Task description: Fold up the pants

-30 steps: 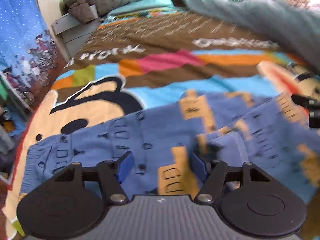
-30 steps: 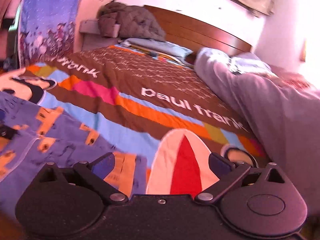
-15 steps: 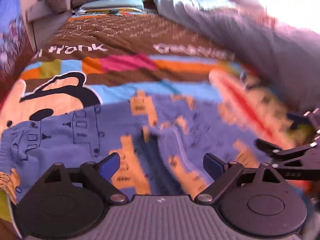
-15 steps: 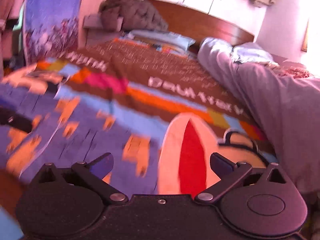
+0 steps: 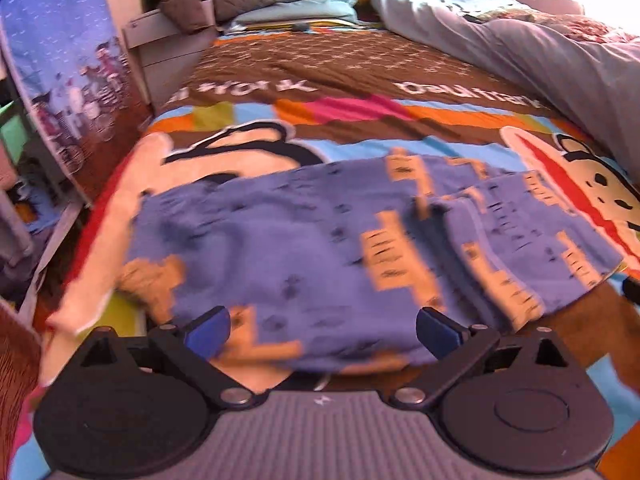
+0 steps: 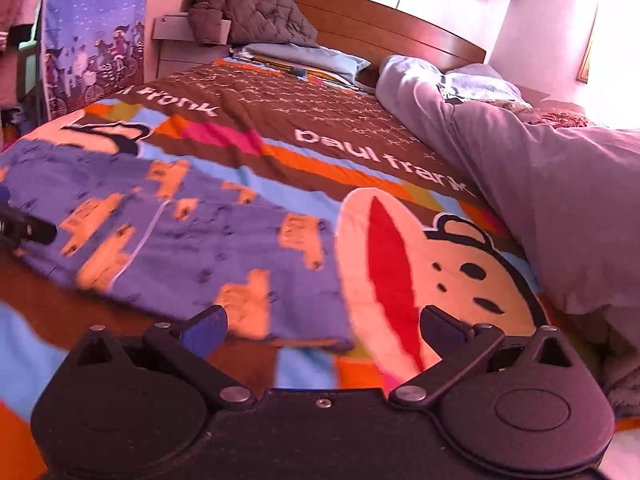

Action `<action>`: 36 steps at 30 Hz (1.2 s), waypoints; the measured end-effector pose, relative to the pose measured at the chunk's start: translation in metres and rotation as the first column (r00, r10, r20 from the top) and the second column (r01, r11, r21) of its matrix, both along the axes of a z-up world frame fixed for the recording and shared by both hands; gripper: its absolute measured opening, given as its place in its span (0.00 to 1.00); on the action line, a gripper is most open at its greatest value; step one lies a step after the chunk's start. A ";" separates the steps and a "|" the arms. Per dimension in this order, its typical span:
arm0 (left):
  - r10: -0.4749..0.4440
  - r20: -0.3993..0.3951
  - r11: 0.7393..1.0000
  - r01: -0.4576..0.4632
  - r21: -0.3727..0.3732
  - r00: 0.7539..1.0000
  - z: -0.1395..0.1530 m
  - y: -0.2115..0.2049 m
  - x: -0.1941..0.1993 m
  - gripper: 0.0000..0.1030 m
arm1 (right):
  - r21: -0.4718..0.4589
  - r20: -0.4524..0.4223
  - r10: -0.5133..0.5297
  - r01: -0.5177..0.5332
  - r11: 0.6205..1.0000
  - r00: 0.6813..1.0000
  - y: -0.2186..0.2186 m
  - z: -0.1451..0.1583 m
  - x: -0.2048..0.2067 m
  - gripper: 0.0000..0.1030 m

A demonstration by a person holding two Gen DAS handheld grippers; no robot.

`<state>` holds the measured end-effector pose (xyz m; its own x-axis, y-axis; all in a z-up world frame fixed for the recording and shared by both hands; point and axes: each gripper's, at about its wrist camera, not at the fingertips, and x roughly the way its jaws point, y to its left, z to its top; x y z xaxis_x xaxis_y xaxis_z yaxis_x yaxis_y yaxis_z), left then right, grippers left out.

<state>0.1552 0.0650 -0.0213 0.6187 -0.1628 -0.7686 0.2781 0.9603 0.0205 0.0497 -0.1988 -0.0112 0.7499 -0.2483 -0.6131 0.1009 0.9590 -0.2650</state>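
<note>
The blue pants (image 5: pixel 320 240) with orange pattern lie folded on the colourful bedspread (image 5: pixel 360 120) of the bed, near its foot end. The left gripper (image 5: pixel 320 330) is above their near edge; its jaws are opening wide and hold nothing. The right gripper (image 6: pixel 322 330) has its jaws wide apart and empty. A grey duvet (image 6: pixel 540 184) lies bunched along the right side, and a dark quilted jacket (image 6: pixel 248 12) is on the nightstand (image 6: pixel 176 40).

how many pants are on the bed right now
1. The blue pants with orange blocks lie flat on the cartoon bedspread, just ahead of both open grippers. More clothing could be hidden under the grey duvet.
</note>
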 end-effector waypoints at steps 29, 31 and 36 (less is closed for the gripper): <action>0.411 0.032 0.784 -0.336 -0.523 0.911 -0.010 0.129 0.006 0.61 | 0.140 0.116 -0.115 0.099 0.985 0.987 0.044 -0.012 0.044 0.99; 0.379 0.063 0.816 -0.301 -0.494 0.923 -0.007 0.120 0.006 0.57 | 0.094 0.091 -0.098 0.090 0.992 0.991 0.051 -0.016 0.048 0.99; 0.293 0.165 0.898 -0.211 -0.386 0.942 0.003 0.092 0.002 0.40 | -0.043 0.061 -0.048 0.051 0.998 0.997 0.073 -0.023 0.053 0.99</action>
<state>0.1571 0.1568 -0.0181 0.8180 -0.2176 -0.5325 0.0536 0.9505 -0.3061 0.1024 -0.1262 -0.0339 0.7713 -0.3119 -0.5548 0.1647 0.9398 -0.2993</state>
